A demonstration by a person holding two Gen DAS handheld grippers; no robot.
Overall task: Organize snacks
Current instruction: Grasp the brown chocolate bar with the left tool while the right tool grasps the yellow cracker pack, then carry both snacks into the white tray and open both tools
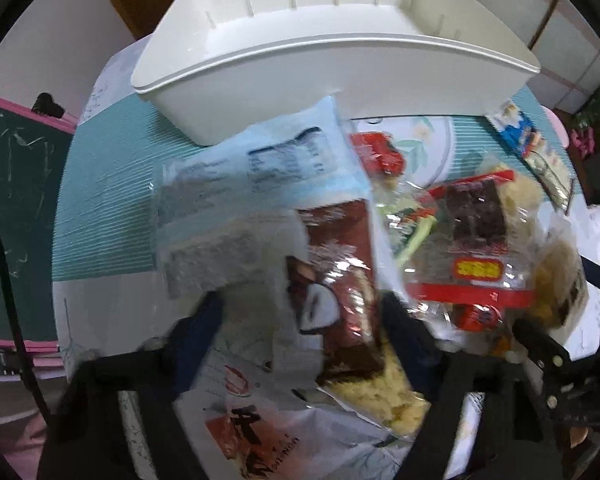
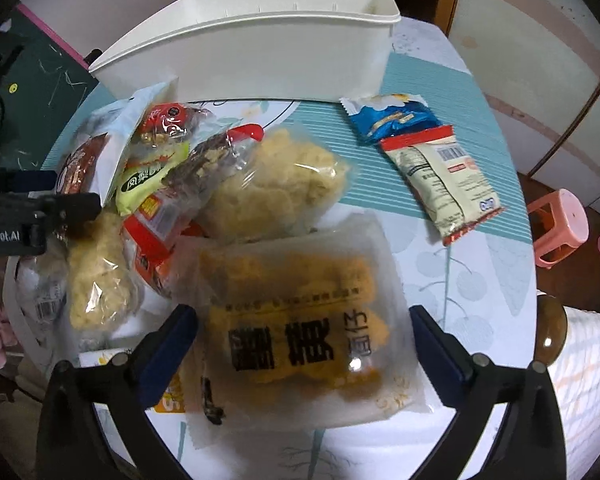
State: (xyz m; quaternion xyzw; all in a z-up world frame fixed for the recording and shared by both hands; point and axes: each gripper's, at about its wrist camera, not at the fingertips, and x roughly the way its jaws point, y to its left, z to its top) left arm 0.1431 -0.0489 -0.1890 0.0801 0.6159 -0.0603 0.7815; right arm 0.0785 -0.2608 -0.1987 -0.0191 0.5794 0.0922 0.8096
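Crinkly snack packets (image 2: 276, 184), smooth white bin (image 2: 260, 52), both grippers (image 1: 300, 312) (image 2: 304, 320) spread apart.

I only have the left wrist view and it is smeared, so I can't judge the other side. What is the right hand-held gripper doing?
Observer: The right hand-held gripper is open, with its fingers on either side of a frosted packet of yellow-brown snacks lying flat on the table.
Operator: And the two packets out at the right edge, how do they lie?
Observer: They lie apart from the pile. The cream packet with red ends has its barcode side up, and its top end overlaps the blue packet.
Operator: What is the green scrap inside the pile?
Observer: It is a green packet, wedged between a red-topped packet and a clear bag with red print.
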